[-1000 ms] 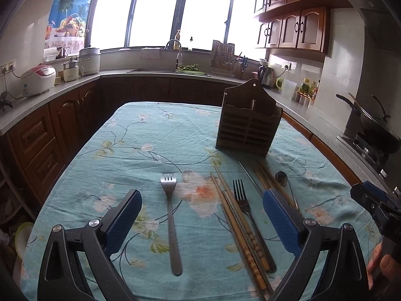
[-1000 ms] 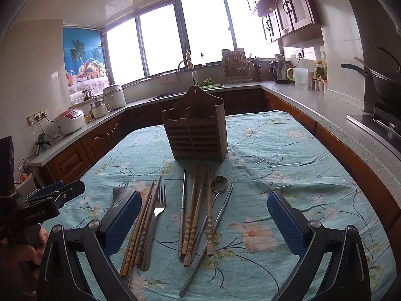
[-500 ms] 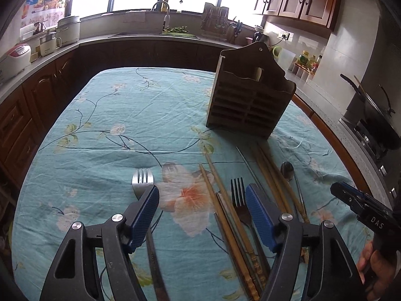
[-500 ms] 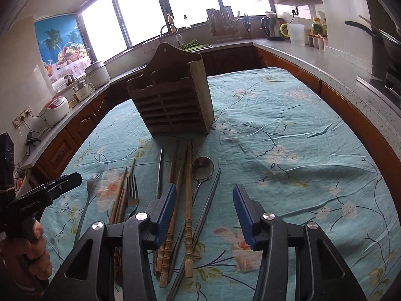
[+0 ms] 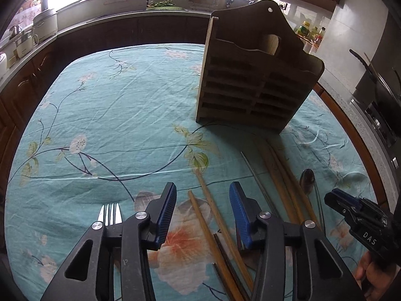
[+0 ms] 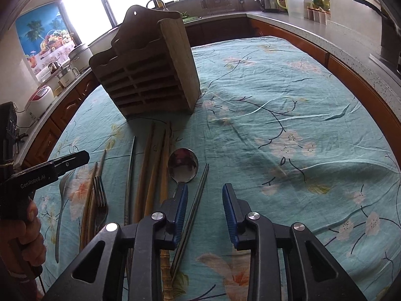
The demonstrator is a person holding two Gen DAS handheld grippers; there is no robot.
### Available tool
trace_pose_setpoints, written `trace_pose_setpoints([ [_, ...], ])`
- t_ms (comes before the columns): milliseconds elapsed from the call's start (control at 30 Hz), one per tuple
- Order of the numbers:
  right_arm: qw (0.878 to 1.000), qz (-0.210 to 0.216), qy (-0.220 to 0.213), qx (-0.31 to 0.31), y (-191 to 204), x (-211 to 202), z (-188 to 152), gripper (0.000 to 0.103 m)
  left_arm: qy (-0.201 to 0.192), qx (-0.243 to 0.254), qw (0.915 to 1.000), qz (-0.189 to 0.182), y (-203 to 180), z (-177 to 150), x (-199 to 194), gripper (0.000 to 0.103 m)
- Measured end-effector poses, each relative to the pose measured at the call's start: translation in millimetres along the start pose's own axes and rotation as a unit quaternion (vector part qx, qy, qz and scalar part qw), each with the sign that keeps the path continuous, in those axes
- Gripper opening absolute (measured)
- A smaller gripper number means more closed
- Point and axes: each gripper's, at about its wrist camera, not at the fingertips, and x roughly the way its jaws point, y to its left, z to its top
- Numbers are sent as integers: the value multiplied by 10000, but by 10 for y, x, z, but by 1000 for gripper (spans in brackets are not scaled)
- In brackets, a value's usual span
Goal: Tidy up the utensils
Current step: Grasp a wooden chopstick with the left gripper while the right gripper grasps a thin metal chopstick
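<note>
Our left gripper [image 5: 203,210] straddles wooden chopsticks [image 5: 213,208] and our right gripper [image 6: 204,208] a metal chopstick [image 6: 193,210], both just closing yet unclamped, wooden holder [image 6: 150,75] beyond.

"DAS" on my right gripper [image 5: 361,218], "GenRobot.AI" along the side of my left gripper [image 6: 47,173].

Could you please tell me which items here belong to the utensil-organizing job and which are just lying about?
Part of the job:
wooden holder
spoon
forks
wooden chopsticks
metal chopstick

Just lying about:
kettle
rice cooker
pot
wok
floral tablecloth
</note>
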Motion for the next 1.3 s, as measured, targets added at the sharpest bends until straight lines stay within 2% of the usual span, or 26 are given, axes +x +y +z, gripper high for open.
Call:
trace_pose_setpoints([
  [167,9998,-12,193,-92,48,142,30,27,314,132,9994,72,-65,30,283,33],
  [233,9992,-185,172,-319,124,164,25,27,488,191,9985,148,-90,15,379,28],
  [333,9979,-352,150,-531,200,193,24,27,471,382,9976,326,-179,17,420,25],
  [367,9972,-408,129,-611,221,203,19,25,466,434,9974,340,-209,20,439,23],
  [467,9963,-485,46,-705,238,217,8,11,414,577,9969,352,-274,11,459,12],
  [667,9996,-94,21,-253,95,135,20,4,387,469,9981,8,-246,13,411,7],
  [867,9994,153,-314,-42,37,-153,49,4,2,365,9989,-296,-227,1,22,6],
  [1000,9979,257,-595,-23,40,-390,70,4,-296,275,9978,-526,-152,-39,-372,5],
  [1300,9908,491,-1259,-69,127,-993,167,4,-1064,272,9895,-937,-73,-248,-1261,3],
])
